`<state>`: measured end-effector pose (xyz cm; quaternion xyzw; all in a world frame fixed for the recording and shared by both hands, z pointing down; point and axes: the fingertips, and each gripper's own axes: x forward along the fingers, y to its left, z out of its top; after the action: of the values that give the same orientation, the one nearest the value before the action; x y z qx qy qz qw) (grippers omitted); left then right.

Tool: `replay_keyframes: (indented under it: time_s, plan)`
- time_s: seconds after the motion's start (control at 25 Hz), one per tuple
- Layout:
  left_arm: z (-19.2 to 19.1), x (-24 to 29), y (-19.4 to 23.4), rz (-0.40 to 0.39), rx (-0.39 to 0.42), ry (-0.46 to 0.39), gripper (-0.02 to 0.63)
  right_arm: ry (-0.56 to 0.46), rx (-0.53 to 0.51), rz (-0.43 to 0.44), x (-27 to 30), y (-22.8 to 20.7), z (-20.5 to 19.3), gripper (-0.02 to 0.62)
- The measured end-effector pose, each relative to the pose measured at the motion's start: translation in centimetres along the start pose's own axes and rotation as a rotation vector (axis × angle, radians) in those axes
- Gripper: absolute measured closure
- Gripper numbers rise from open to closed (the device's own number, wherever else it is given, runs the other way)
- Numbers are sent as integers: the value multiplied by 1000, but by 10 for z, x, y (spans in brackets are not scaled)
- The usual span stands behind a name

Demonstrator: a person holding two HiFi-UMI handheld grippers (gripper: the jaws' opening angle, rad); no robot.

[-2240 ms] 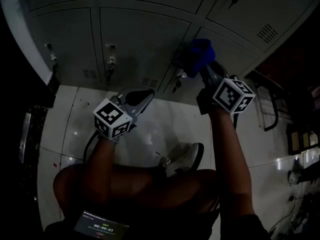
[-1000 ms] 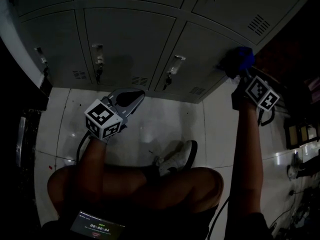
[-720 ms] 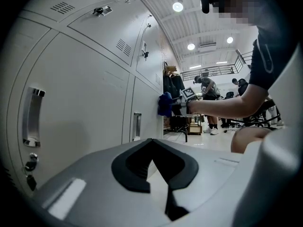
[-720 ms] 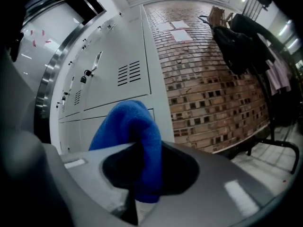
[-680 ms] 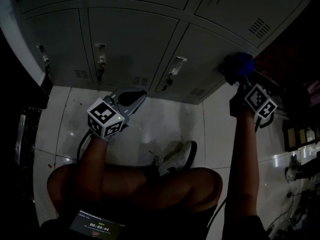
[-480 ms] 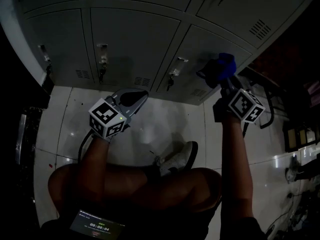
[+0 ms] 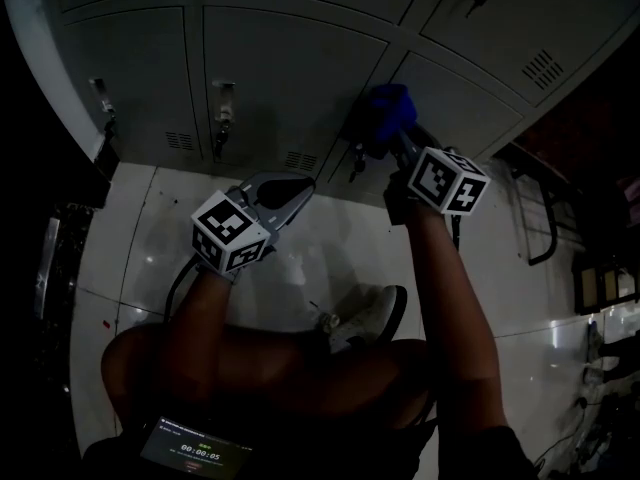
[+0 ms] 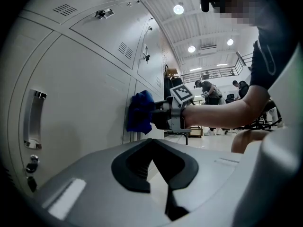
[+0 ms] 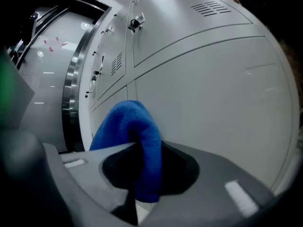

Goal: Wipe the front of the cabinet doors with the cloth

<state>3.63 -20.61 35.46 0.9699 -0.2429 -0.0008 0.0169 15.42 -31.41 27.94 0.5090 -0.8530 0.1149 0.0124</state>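
Note:
The grey cabinet doors (image 7: pixel 290 78) fill the top of the head view. A blue cloth (image 7: pixel 388 110) is pressed against a lower door, near the seam between the middle and right doors. My right gripper (image 7: pixel 397 136) is shut on it. In the right gripper view the cloth (image 9: pixel 137 126) hangs folded between the jaws, close to the door (image 9: pixel 208 93). My left gripper (image 7: pixel 290 190) hovers low in front of the middle door, shut and empty. Its own view shows the closed jaws (image 8: pixel 152 143), with the cloth (image 8: pixel 139 111) on the door beyond.
Door latches with keys (image 7: pixel 222 118) stick out from the lower doors, and a handle (image 8: pixel 34 119) is close on the left. A white tiled floor (image 7: pixel 330 248) lies below, with the person's shoe (image 7: pixel 365 316) and knees. A dark metal frame (image 7: pixel 535 218) stands at right.
The right gripper carried the cloth to the far right door, then swept it back left along the lower doors. The left gripper stayed shut and barely moved.

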Motion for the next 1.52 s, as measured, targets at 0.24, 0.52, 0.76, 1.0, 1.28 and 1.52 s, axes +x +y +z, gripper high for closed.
replay_keyframes:
  time_s: [0.24,0.52,0.76,1.0,1.28,1.52]
  plan:
    - [-2,1,0,-2,1,8,600,9,-51,-30,-9,-17,0,523]
    - [-8,4,-5,-14,9,31,600,8,-62,-138,-48,-72,1,523]
    - [-11,7,-7,-23,14,46,600,-20,-14,-248,-88,-123,8,523]
    - [-14,8,-8,-28,16,52,601,-44,-27,-387,-132,-186,14,523]
    - [-16,10,-8,-28,16,58,600,-64,13,-400,-142,-191,11,523]
    - [-15,9,-7,-20,12,55,600,-39,-47,-221,-102,-103,-7,523]
